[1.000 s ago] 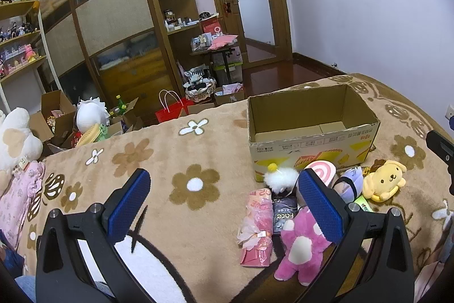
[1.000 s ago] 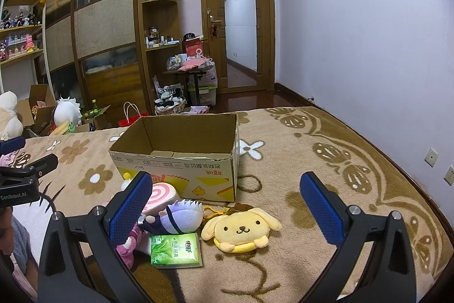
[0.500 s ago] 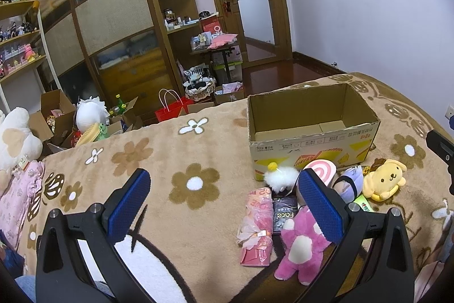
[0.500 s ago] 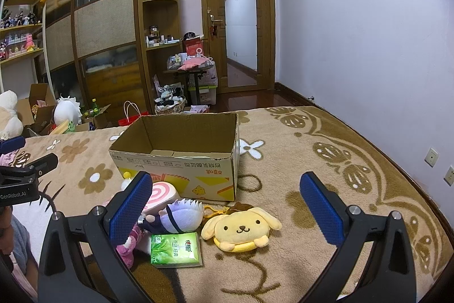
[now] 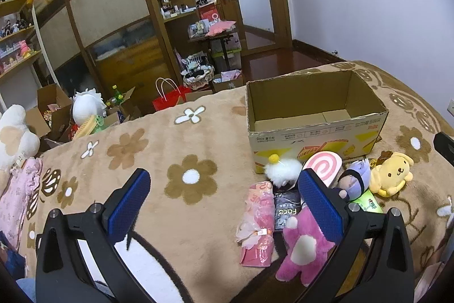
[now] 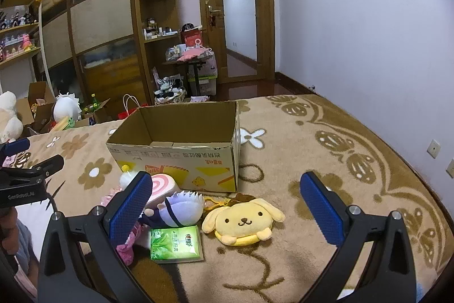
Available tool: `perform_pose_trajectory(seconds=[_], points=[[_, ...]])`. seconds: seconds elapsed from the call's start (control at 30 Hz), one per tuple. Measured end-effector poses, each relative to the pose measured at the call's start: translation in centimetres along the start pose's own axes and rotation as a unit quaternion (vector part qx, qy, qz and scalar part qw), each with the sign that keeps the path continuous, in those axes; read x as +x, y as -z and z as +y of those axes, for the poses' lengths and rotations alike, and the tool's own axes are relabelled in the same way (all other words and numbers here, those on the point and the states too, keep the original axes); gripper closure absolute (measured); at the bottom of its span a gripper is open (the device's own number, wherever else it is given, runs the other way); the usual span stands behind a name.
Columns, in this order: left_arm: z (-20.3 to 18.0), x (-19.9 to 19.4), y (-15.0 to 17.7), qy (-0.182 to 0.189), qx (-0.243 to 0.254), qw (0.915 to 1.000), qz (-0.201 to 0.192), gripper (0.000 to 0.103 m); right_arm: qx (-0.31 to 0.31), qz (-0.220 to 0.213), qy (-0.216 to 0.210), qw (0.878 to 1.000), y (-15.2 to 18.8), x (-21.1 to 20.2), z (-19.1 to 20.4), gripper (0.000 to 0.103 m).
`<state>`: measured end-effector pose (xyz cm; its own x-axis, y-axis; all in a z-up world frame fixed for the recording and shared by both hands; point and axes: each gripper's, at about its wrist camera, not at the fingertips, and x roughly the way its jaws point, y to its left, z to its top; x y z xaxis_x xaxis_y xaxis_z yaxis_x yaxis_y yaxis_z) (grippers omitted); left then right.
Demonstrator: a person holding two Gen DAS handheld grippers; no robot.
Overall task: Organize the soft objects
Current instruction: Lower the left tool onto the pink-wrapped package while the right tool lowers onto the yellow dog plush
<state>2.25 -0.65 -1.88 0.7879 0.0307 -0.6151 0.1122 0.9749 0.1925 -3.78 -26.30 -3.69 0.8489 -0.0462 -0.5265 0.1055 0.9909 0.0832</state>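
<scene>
Left wrist view: the left tool (image 5: 224,200) was spread wide, holding nothing, hovering over the blanket (image 5: 176,149). The soft stuff sat in a clump right in front of the empty cardboard box (image 5: 315,115): pink plush (image 5: 303,249), white fluffy toy (image 5: 283,169), pink wrapped pack (image 5: 256,223).

Right wrist view: the right tool (image 6: 225,202) was wide open and empty too, with the yellow dog plush (image 6: 244,220) sitting between its fingers but further out. I'd go for the dog first, pinch the fat middle, not an ear, then lift well over the box rim.
</scene>
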Motion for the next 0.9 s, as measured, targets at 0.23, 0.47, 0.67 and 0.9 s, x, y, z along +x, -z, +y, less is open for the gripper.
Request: perform_pose_trajectory(seconds=[0.23, 0.47, 0.67, 0.9], points=[[-0.1, 2.4, 0.0, 0.018, -0.01, 0.9994, 0.027, 0.0, 0.012, 0.02, -0.003, 1.0, -0.1, 1.9, -0.7, 0.0], [-0.4, 4.4, -0.1, 0.021, -0.01, 0.9989, 0.04, 0.0, 0.018, 0.036, -0.003, 0.999, -0.1, 4.1, -1.2, 0.0], [-0.7, 6.3, 0.4, 0.023, -0.01, 0.9982, 0.055, 0.0, 0.027, 0.048, -0.001, 0.998, -0.1, 6.1, -1.7, 0.0], [-0.7, 8.3, 0.9, 0.027, -0.023, 0.997, 0.069, 0.0, 0.035, 0.076, 0.004, 0.997, 0.7, 9.0, -2.0, 0.0]])
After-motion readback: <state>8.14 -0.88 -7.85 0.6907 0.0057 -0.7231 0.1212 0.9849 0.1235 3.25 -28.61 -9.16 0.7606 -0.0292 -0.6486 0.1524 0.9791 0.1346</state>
